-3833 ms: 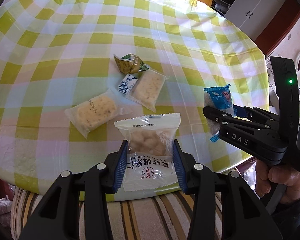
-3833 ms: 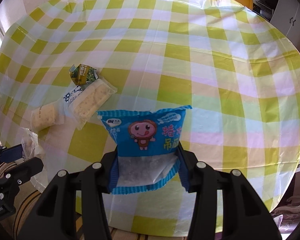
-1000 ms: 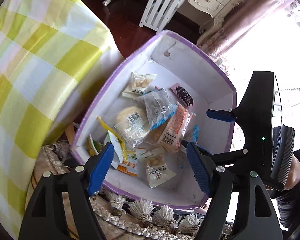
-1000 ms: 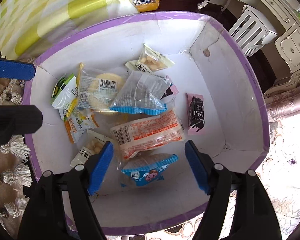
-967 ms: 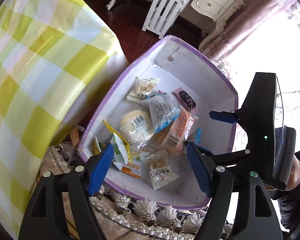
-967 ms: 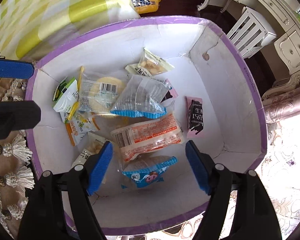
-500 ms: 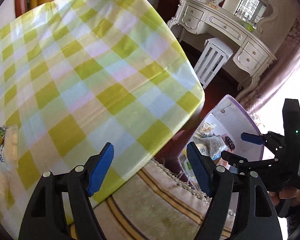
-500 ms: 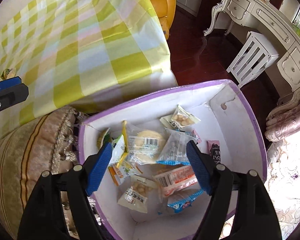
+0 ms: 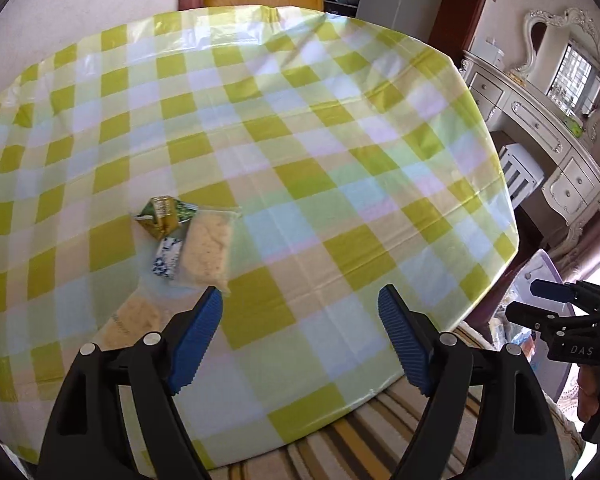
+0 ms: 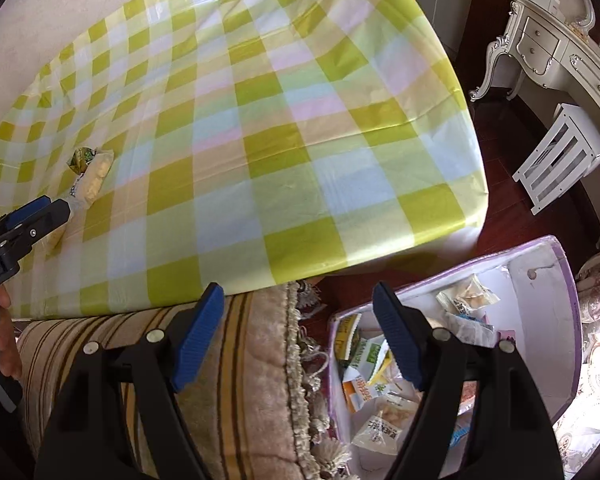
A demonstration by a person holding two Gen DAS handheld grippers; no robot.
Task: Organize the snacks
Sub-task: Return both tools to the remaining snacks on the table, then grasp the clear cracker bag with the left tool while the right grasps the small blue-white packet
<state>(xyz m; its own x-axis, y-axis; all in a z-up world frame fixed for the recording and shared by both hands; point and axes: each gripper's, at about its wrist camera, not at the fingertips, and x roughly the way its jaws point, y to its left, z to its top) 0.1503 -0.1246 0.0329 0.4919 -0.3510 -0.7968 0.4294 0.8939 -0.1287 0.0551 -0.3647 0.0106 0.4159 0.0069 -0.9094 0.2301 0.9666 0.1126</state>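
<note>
On the checked tablecloth (image 9: 300, 168), toward its left near quarter in the left wrist view, lie four snack packets in a loose cluster: a green-and-yellow folded packet (image 9: 162, 216) farthest away, a clear cracker packet (image 9: 208, 250) just beside it with its long axis running away from the camera and slightly tilted, a small blue-and-white packet (image 9: 167, 262) touching the cracker packet's left side and lying parallel to it, and a second pale cracker packet (image 9: 134, 320) nearest, partly hidden behind the left finger. Left gripper (image 9: 300, 340): jaws opening, wide apart, nothing between the blue pads; the cluster sits ahead and to the left of its left fingertip, the near corner of the clear cracker packet just beyond that tip. Right gripper (image 10: 298, 336): jaws wide, nothing held, hanging over a striped cushion (image 10: 236, 380) and the gap beside the table. Purple-rimmed box (image 10: 572, 340): stands off the table's near right corner, lower than the tabletop, holding many wrapped snacks (image 10: 380, 412); it lies under and to the right of the right gripper's right finger. Table edge curves round on the right; most of the cloth's middle and far side lies bare. White stool (image 10: 560, 156) and dresser (image 9: 540, 128) stand beyond the box, apart from it.
</note>
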